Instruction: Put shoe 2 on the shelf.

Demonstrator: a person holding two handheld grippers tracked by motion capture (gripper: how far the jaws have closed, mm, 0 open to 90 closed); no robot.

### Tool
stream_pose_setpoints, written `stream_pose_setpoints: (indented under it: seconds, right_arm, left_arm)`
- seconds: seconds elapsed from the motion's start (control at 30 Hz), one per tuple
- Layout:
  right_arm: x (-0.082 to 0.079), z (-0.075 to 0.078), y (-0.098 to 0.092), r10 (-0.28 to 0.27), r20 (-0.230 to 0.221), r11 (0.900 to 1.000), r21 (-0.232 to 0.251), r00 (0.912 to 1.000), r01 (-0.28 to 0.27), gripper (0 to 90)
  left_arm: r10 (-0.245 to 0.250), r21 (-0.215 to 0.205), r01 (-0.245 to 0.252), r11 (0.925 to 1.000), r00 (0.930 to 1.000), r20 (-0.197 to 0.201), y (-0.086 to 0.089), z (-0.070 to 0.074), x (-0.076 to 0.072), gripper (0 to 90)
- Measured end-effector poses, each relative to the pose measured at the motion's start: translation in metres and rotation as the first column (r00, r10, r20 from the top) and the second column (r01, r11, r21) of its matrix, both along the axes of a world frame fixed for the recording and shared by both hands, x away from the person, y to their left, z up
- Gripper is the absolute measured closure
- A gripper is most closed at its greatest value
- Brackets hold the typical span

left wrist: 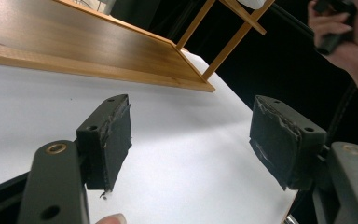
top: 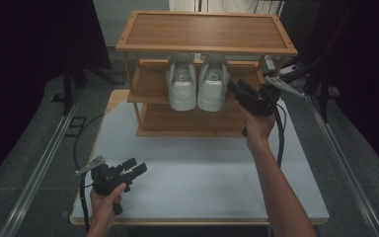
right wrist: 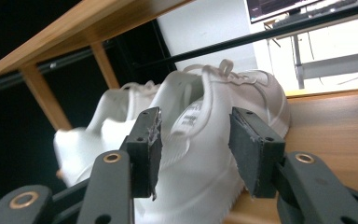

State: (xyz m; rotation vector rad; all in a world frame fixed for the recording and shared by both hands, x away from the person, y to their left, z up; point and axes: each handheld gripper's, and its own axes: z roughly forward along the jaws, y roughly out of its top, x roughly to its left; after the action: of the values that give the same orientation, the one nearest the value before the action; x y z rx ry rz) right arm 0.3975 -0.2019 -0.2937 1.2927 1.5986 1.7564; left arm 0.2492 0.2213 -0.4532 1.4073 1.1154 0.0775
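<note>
A pair of white sneakers stands on the middle shelf of a three-tier wooden rack (top: pixel 205 32), heels toward me: the left shoe (top: pixel 181 84) and the right shoe (top: pixel 213 83). My right gripper (top: pixel 238 85) hovers just right of the right shoe, open. In the right gripper view the jaws of that gripper (right wrist: pixel 193 126) stand apart, and the right shoe (right wrist: pixel 200 182) sits close behind them with the left shoe (right wrist: pixel 98 130) beyond; the pads do not press on it. My left gripper (top: pixel 138 167) rests low over the near left of the white table (top: pixel 197 173), open and empty (left wrist: pixel 191 140).
The rack takes up the far half of the table; its bottom shelf (left wrist: pixel 74 46) lies ahead of the left gripper. Metal rails (top: pixel 44 163) run along the floor on both sides. Dark curtains hang left and right. The right hand (left wrist: pixel 340 37) shows far off.
</note>
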Motion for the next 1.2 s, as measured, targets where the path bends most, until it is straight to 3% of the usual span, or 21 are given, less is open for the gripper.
stream_pose_setpoints:
  seconds: [0.23, 0.4, 0.73, 0.9, 1.1, 1.2]
  right_arm:
    - [-0.042, -0.002, -0.012, 0.059, 0.043, 0.994, -0.096, 0.9973, -0.054, 53.0]
    - [-0.068, -0.008, -0.026, 0.083, 0.064, 0.99, -0.121, 0.9945, -0.075, 52.7]
    - [-0.13, -0.041, -0.053, 0.133, 0.089, 0.985, -0.124, 0.9871, -0.122, 51.9]
    - [-0.161, -0.067, -0.061, 0.143, 0.087, 0.974, -0.188, 0.9859, -0.125, 50.4]
    - [-0.178, -0.091, -0.066, 0.131, 0.071, 0.972, -0.207, 0.9889, -0.114, 50.1]
    - [-0.174, -0.088, -0.066, 0.138, 0.063, 0.972, -0.201, 0.9884, -0.123, 49.3]
  left_arm:
    - [0.007, 0.002, -0.007, 1.0, 0.9999, 0.014, 0.002, 0.004, -0.004, 29.0]
    - [0.009, 0.002, -0.009, 1.0, 0.9999, 0.01, 0.002, 0.004, -0.003, 29.1]
    - [0.005, -0.006, -0.005, 1.0, 0.9999, 0.014, 0.001, 0.006, -0.004, 29.1]
    - [0.006, -0.011, -0.006, 0.9999, 0.9999, 0.016, 0.002, 0.007, -0.005, 29.1]
    - [0.002, -0.015, -0.002, 0.9999, 1.0, 0.008, 0.002, 0.006, -0.004, 29.1]
    - [-0.005, -0.014, 0.005, 0.9999, 1.0, 0.007, 0.0, 0.005, -0.003, 29.0]
